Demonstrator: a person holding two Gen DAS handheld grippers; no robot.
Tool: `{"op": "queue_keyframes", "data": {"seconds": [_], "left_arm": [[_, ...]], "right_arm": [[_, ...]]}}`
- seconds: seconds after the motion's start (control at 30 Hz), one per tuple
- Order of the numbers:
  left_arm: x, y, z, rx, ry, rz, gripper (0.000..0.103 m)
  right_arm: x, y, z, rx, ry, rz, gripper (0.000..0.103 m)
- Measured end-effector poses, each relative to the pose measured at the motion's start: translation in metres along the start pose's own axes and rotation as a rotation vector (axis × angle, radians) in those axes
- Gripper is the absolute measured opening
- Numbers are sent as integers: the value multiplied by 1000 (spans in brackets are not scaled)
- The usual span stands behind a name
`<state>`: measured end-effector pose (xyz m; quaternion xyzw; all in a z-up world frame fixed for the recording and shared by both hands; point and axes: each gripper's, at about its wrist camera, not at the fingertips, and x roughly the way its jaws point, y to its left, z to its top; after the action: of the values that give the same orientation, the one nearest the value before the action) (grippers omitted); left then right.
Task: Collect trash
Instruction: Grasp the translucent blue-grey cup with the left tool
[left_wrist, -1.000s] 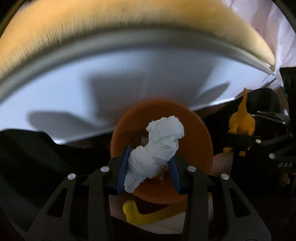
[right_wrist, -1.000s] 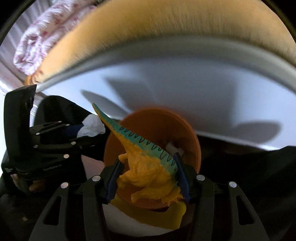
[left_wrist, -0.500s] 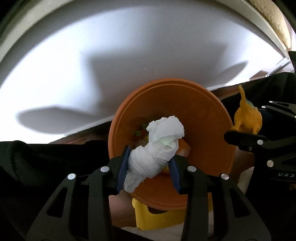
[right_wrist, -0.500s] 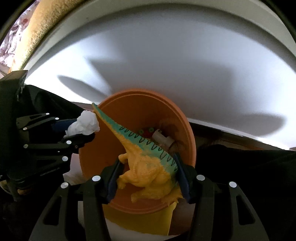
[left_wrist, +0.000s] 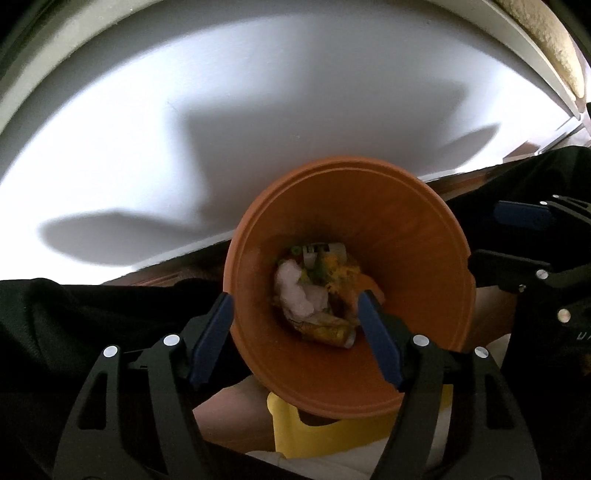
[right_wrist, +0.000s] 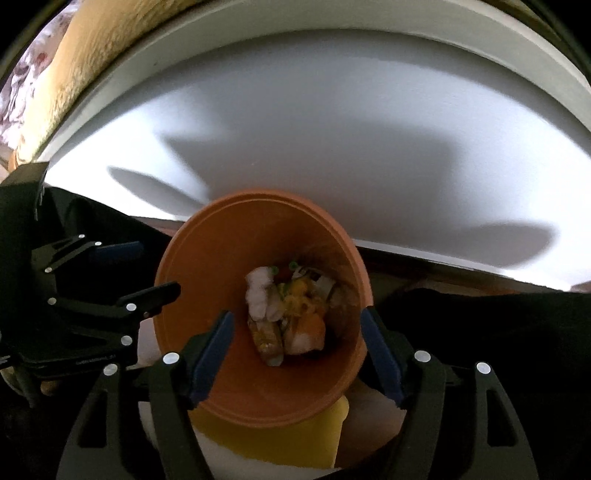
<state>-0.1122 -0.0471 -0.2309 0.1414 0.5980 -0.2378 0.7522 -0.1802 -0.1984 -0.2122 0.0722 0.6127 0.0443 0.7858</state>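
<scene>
A white table (left_wrist: 258, 122) fills the upper part of both views, and below its edge stands an orange bin (left_wrist: 417, 266), its mouth open to both cameras. At the bottom of the bin lies a heap of trash: a crumpled white tissue (left_wrist: 297, 291) on the left of the heap and a yellow-orange toy dinosaur (right_wrist: 301, 299) among scraps beside it. A yellow object (left_wrist: 332, 435) shows under the bin's near rim. The left gripper (left_wrist: 295, 332) points steeply down over the bin; its jaws have just been opening and stand wide, nothing between them. The right gripper (right_wrist: 295, 343) hangs the same way beside it, jaws likewise just opened and empty.
</scene>
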Motion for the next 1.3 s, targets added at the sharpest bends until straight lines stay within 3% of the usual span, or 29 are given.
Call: {"op": "queue_keyframes", "data": {"seconds": [0.13,0.23,0.37,0.43,0.53,0.63,0.8,0.97,1.1,1.3], "left_arm": [[-5,1,-6,1,-16,-11,68],[-29,2,-8,16,-76,-29,68],[-87,6,-3,32,-215,-35,68],[-121,13,3,32,-294,-28,76],[-170,25,21,39,-424,30,81],[-204,40,50,29,-497,64,83],[-218,65,124,-11,-544,102,88],[-192,81,201,17,-502,74,88],[-171,94,241,43,-473,74,88],[-147,117,286,-10,-458,-32,88]], "right_arm": [[-10,-6,-4,15,-14,3,74],[-27,-14,-1,5,-51,11,74],[-57,-15,-6,-18,-140,17,79],[-65,-14,-7,-24,-177,25,79],[-76,-13,-7,-37,-223,28,79],[-90,-5,-5,-78,-282,35,79],[-121,17,4,-190,-407,41,85],[-132,24,14,-240,-449,53,85],[-137,15,25,-204,-469,26,85],[-137,-7,43,-99,-464,45,85]]}}
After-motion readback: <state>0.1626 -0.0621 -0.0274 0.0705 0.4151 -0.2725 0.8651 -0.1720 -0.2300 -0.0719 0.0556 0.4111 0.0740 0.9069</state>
